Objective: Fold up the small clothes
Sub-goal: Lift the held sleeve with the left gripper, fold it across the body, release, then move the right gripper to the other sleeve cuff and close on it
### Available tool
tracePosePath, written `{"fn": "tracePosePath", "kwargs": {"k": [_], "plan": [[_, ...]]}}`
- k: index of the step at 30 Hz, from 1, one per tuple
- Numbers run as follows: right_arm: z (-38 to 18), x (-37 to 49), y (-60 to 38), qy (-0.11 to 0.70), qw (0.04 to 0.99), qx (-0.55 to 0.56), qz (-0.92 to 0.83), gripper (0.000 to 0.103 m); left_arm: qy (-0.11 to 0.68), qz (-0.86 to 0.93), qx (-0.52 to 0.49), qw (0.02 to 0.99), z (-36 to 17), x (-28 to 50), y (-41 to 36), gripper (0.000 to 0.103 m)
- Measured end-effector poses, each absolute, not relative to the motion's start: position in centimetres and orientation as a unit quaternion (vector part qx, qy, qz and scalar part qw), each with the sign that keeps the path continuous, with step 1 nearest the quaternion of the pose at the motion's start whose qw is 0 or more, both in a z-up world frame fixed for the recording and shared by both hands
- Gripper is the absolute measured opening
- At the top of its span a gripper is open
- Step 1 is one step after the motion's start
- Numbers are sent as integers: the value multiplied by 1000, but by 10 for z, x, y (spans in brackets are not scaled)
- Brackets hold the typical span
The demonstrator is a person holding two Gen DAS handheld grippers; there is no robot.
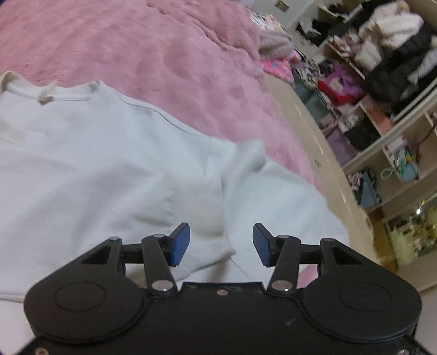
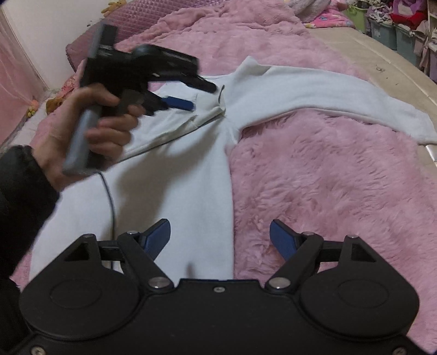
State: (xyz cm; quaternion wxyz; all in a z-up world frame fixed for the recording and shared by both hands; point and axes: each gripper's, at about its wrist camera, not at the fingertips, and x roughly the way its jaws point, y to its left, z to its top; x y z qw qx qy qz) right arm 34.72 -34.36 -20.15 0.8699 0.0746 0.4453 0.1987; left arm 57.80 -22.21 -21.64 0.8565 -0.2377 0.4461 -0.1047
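Observation:
A pale white long-sleeved top (image 2: pixel 191 177) lies flat on a fluffy pink blanket (image 2: pixel 327 177). Its right sleeve (image 2: pixel 341 92) stretches out to the right. The other sleeve is folded over the chest (image 2: pixel 169 123). In the left wrist view the top (image 1: pixel 95 163) fills the left half, its neckline (image 1: pixel 49 94) at the upper left. My left gripper (image 1: pixel 221 243) is open and empty, just above the cloth near the folded edge; it also shows in the right wrist view (image 2: pixel 191 95), held by a hand. My right gripper (image 2: pixel 220 240) is open and empty over the top's lower right side edge.
The bed's beige mattress edge (image 1: pixel 314 142) runs along the right. Beyond it stand open shelves (image 1: pixel 382 95) stuffed with clothes and bags. Storage bins (image 2: pixel 387 30) and a pile of pink bedding (image 2: pixel 327 16) sit at the far end. A cable (image 2: pixel 109 196) trails over the top.

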Motion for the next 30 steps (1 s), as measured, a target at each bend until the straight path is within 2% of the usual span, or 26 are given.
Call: {"fn": "tracePosePath", "kwargs": {"k": [5, 10, 15, 18, 21, 24, 27, 30], "plan": [[-207, 353, -345, 450, 871, 77, 183, 78, 395, -12, -159, 905, -158, 544, -164, 54], [-206, 356, -342, 447, 874, 79, 172, 78, 367, 58, -139, 918, -79, 491, -49, 55], [-201, 353, -343, 438, 881, 77, 157, 78, 330, 162, -122, 922, 11, 405, 59, 56], [-190, 358, -374, 413, 887, 144, 148, 79, 296, 209, -87, 928, 52, 344, 100, 60], [-182, 375, -427, 389, 890, 210, 115, 79, 300, 234, -52, 923, 50, 299, 118, 63], [-182, 399, -487, 361, 902, 233, 28, 88, 308, 227, -55, 922, 19, 271, 119, 64], [-201, 431, -546, 359, 890, 275, -55, 88, 310, 218, -95, 921, -26, 253, 115, 64], [-239, 459, -603, 361, 843, 394, -60, 85, 325, 194, -134, 916, -72, 245, 99, 64]]}}
